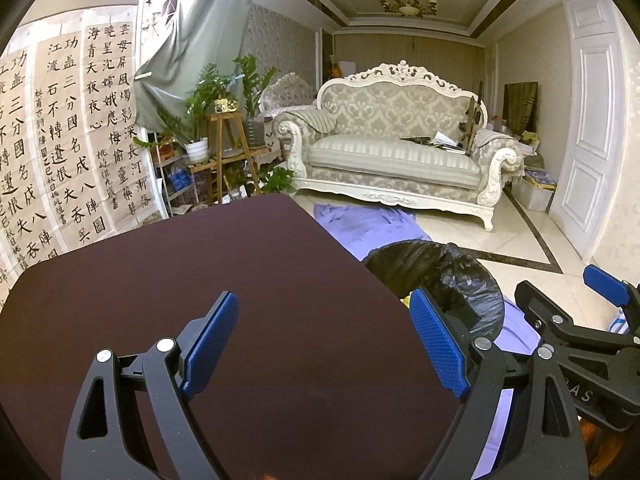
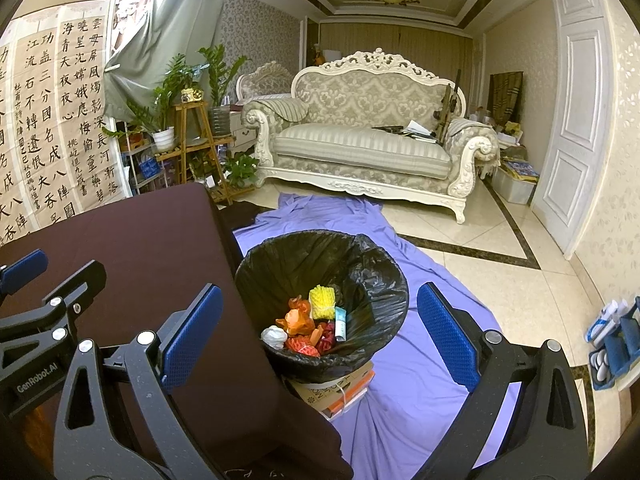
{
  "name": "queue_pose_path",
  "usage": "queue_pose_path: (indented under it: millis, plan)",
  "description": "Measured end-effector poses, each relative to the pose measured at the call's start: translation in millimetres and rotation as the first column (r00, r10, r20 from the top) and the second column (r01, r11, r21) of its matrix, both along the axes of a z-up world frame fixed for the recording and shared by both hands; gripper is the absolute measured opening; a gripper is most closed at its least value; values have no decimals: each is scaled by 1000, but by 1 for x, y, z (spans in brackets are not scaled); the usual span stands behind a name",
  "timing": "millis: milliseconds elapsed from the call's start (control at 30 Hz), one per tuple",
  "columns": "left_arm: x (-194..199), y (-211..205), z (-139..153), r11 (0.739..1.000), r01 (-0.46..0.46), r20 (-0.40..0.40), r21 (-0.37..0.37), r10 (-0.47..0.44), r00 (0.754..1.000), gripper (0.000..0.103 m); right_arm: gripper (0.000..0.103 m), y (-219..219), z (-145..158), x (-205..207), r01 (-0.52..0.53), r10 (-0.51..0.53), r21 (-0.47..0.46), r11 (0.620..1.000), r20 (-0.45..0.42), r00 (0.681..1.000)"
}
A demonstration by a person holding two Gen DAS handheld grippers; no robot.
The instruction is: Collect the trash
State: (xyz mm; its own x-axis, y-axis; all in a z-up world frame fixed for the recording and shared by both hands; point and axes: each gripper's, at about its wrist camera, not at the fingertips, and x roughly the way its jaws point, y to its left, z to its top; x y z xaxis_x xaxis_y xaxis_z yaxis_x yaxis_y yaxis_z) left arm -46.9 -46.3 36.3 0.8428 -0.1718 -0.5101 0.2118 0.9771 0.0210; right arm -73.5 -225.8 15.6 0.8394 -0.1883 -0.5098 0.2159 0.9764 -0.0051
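A bin lined with a black bag (image 2: pixel 360 276) stands beside the dark brown table (image 2: pixel 160 248) on a stack of books (image 2: pixel 340 392). It holds yellow foam netting (image 2: pixel 322 302), orange and red wrappers (image 2: pixel 298 320), a white crumpled paper (image 2: pixel 274 336) and a light blue packet (image 2: pixel 341 322). My right gripper (image 2: pixel 320 336) is open and empty, hovering above the bin and the table's edge. My left gripper (image 1: pixel 324 344) is open and empty above the table (image 1: pixel 200 280); the bin's rim (image 1: pixel 440 268) lies to its right. The right gripper (image 1: pixel 580 316) shows at the right of the left wrist view.
A purple sheet (image 2: pixel 400 380) covers the floor under the bin. A white ornate sofa (image 2: pixel 360 140) stands at the back, plant stands (image 2: pixel 192 132) to its left, calligraphy sheets (image 2: pixel 52 120) on the left wall, a white door (image 2: pixel 572 140) on the right, a blue caddy (image 2: pixel 616 344) at the floor's right.
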Motion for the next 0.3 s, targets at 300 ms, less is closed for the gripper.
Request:
queue_pose_path:
  millis: [300]
  plan:
    - [12, 16, -8, 999, -51, -29, 9, 51, 998, 85, 95, 10, 1, 9, -23, 23, -10, 1000, -12, 1000]
